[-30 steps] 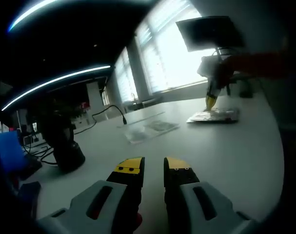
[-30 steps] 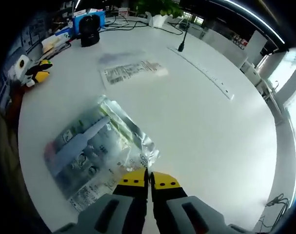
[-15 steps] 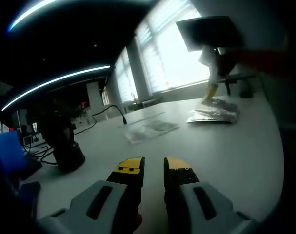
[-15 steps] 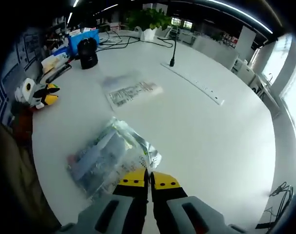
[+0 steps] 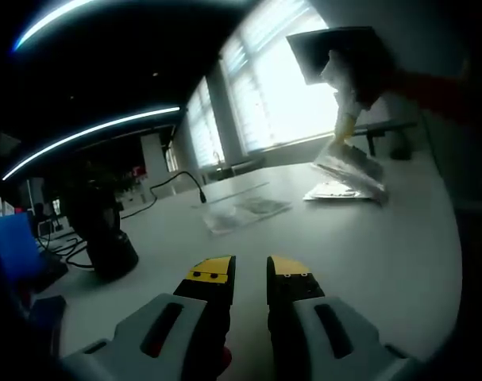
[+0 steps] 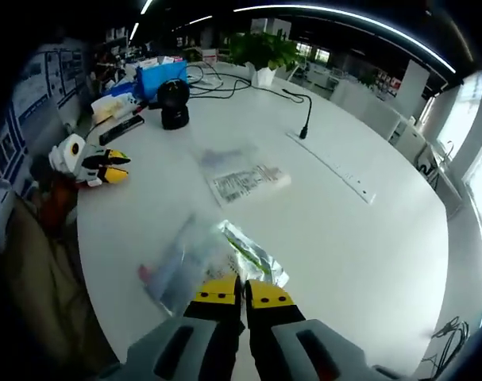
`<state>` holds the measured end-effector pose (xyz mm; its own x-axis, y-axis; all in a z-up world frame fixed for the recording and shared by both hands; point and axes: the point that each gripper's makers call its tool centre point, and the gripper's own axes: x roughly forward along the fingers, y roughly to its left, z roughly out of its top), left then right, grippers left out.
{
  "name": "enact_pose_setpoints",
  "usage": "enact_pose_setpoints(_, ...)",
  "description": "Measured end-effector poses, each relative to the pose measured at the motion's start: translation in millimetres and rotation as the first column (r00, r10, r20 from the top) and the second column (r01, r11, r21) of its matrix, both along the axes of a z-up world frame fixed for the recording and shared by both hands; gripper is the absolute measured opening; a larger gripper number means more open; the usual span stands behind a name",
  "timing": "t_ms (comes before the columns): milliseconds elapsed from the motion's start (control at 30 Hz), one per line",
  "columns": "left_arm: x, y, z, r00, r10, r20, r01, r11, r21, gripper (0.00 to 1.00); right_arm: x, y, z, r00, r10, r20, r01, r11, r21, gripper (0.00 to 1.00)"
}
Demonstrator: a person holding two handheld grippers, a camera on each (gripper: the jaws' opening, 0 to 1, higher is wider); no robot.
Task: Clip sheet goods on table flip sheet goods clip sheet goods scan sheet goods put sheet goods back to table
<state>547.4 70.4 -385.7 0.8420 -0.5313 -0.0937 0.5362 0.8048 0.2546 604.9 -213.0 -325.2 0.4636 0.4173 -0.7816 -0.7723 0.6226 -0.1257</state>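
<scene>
Left gripper view puts a black stand (image 5: 106, 238) at the left on the white worktop (image 5: 368, 262), a clear packet (image 5: 244, 210) lying flat mid-way, and the left tongs (image 5: 250, 274) low over the surface, jaws slightly parted and empty, likely parked while the other hand works. At the right the right tongs (image 5: 345, 127) pinch a foil bag (image 5: 350, 168) by one edge, so it hangs tilted above a second flat bag (image 5: 336, 191). Right gripper view, from the left, has the left tongs (image 6: 106, 165) at the worktop's edge, the clear packet (image 6: 244, 181) further in, and the right tongs (image 6: 242, 292) closed on the foil bag (image 6: 217, 258), its far part blurred. The edge grip probably lets the bag swing over for the flip.
</scene>
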Motion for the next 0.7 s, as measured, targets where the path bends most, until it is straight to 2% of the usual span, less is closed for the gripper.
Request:
enact_pose_setpoints(233, 0.0, 0, 0.3, 1.000, -0.001, 0.000, 0.001, 1.000, -0.004, 0.08, -10, 19, 16.7, 1.000, 0.027, -0.012, -0.026, 0.997, 0.067, 0.00)
enact_pose_setpoints(333, 0.0, 0, 0.3, 1.000, -0.001, 0.000, 0.001, 1.000, -0.003, 0.08, -14, 27, 24.4, 0.999, 0.039, 0.000, -0.039, 0.996, 0.083, 0.00)
enact_pose_setpoints(533, -0.2, -1, 0.1, 1.000, -0.004, 0.002, 0.004, 1.000, 0.003, 0.08, -24, 48, 40.8, 0.995, 0.100, 0.022, -0.102, 0.987, 0.127, 0.00)
enact_pose_setpoints(700, -0.2, -1, 0.4, 1.000, -0.005, 0.002, 0.005, 1.000, 0.000, 0.08, -33, 66, 52.8, 0.990, 0.141, 0.015, -0.141, 0.977, 0.161, 0.00)
